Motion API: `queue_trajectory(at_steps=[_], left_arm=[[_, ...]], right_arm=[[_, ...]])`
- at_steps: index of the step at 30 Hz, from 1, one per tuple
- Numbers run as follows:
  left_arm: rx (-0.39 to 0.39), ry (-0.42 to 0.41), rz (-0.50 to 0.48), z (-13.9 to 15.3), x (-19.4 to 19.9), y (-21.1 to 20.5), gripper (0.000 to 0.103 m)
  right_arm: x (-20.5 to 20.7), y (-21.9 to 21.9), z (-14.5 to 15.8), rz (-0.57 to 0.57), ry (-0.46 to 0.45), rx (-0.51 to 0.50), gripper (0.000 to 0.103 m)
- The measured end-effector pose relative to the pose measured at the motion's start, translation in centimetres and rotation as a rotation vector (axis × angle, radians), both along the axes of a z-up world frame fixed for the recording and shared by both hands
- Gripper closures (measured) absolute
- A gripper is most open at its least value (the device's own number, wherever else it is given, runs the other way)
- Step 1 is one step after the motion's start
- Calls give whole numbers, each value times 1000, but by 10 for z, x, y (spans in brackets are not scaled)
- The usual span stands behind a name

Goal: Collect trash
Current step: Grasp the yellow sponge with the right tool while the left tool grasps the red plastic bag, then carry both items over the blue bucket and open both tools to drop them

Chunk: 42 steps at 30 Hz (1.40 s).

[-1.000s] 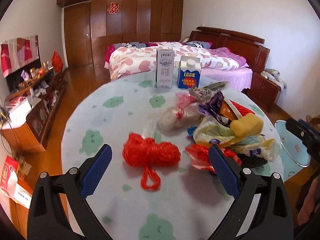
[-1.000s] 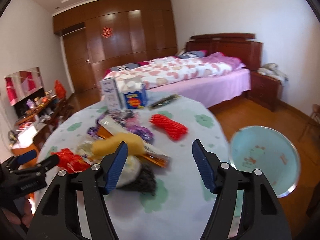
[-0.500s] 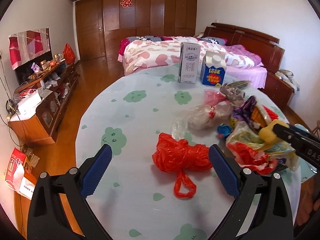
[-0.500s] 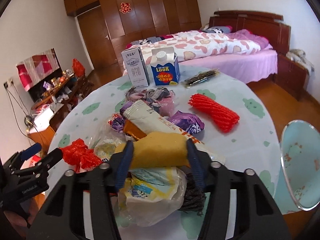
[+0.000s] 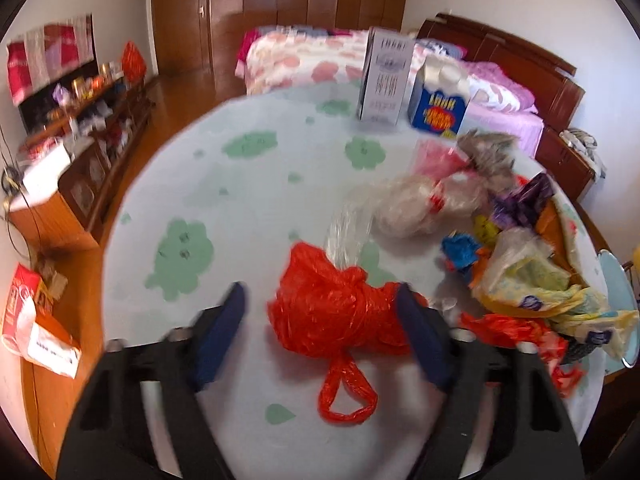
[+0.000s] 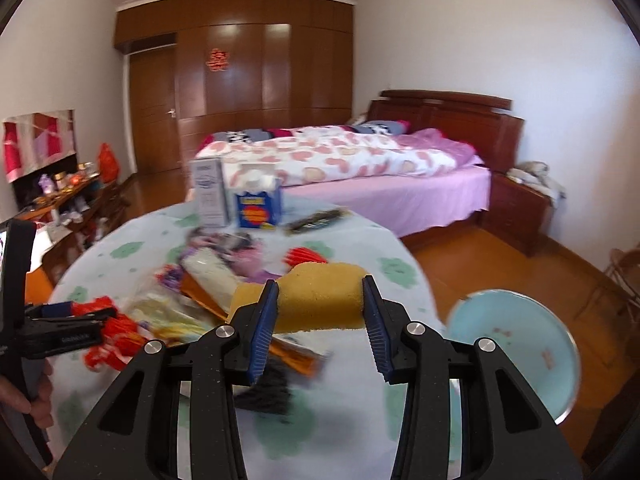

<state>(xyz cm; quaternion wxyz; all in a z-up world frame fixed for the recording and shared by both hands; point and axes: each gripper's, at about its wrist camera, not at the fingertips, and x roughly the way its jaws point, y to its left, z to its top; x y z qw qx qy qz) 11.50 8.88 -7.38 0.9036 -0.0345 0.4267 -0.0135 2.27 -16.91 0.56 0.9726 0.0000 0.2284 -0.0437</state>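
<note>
- A round table (image 5: 248,184) with a pale cloth printed with green flower shapes fills both wrist views; a bed with a pink patterned quilt (image 6: 340,156) stands behind it.
- Two cartons stand upright at the table's far edge, about 1 o'clock in the left wrist view: a tall grey-white carton (image 5: 386,78) and, just beside it on the right, a shorter blue carton (image 5: 440,104) with a white cap. Whether either holds anything cannot be told.
- A knotted red plastic bag (image 5: 340,316) lies on the cloth, its loop handle trailing toward 6 o'clock. What is inside cannot be seen.
- The left gripper (image 5: 322,332) points steeply down at the table. Its blue-padded jaws are closing with the red bag between them; the right pad touches the bag's side, while the left pad stands clear of it.
- At 3 o'clock from the red bag sits a heap of trash: a clear knotted plastic bag (image 5: 416,208), purple, blue and yellow wrappers (image 5: 524,276), and more red plastic.
- In the right wrist view, the right gripper (image 6: 320,316) points slightly downward, its jaws closing and pressed on both sides of a yellow sponge (image 6: 320,296), held above the heap.
- A pale blue round bowl (image 6: 516,344) lies at 4 o'clock, beyond the table's edge; only faint reddish specks show on its inner surface.
- At 9 o'clock in that view, a person's hand (image 6: 24,396) grips the left gripper's handle.
</note>
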Motion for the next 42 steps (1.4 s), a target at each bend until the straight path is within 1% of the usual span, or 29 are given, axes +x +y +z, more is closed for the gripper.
queue_trajectory(at_steps=[1, 2, 4, 6, 8, 12, 13, 15, 17, 19, 21, 24, 27, 28, 30, 32, 35, 37, 42], left_arm=[[-23, 19, -12, -5, 2, 0, 54], [-46, 25, -22, -8, 2, 1, 56], [-50, 1, -37, -9, 1, 0, 65], [-49, -25, -45, -5, -2, -1, 67], [-56, -71, -44, 4, -7, 2, 68], [-30, -153, -23, 25, -18, 6, 68], [-21, -186, -13, 35, -23, 7, 68], [-11, -225, -5, 48, -29, 7, 68], [-11, -279, -22, 65, -39, 1, 68], [-32, -313, -61, 78, -45, -9, 68], [-60, -331, -113, 86, -50, -23, 68], [-105, -328, -224, 90, -52, -56, 67], [-139, -308, -334, 89, -52, -95, 67], [-161, -294, -388, 89, -51, -114, 67], [-179, -289, -449, 89, -51, -136, 67], [-188, -290, -523, 86, -52, -168, 67], [-192, -277, -607, 80, -52, -207, 67], [-187, -263, -651, 72, -49, -230, 67], [-165, -226, -720, 55, -47, -283, 67]], right_arm=[[0, -4, -2, -7, 5, -1, 61], [-2, -9, -4, -20, 8, -7, 61], [-7, -12, -6, -37, 0, -25, 61], [-14, -18, -5, -62, -18, -50, 61], [-21, -26, -4, -87, -34, -61, 60], [-33, -50, 0, -178, -75, -80, 59], [-35, -52, 1, -191, -81, -84, 59], [-38, -62, 3, -223, -94, -104, 59], [-41, -75, 4, -261, -102, -136, 58], [-44, -86, 5, -294, -109, -153, 57], [-51, -98, 4, -335, -113, -168, 57], [-53, -118, 0, -389, -94, -178, 57], [-54, -137, -8, -433, -66, -178, 57], [-53, -140, -10, -440, -59, -180, 57], [-53, -148, -18, -455, -38, -182, 57], [-51, -158, -27, -465, -5, -169, 57], [-49, -171, -37, -478, 38, -146, 56], [-47, -180, -44, -488, 67, -146, 56], [-46, -197, -52, -490, 116, -97, 56]])
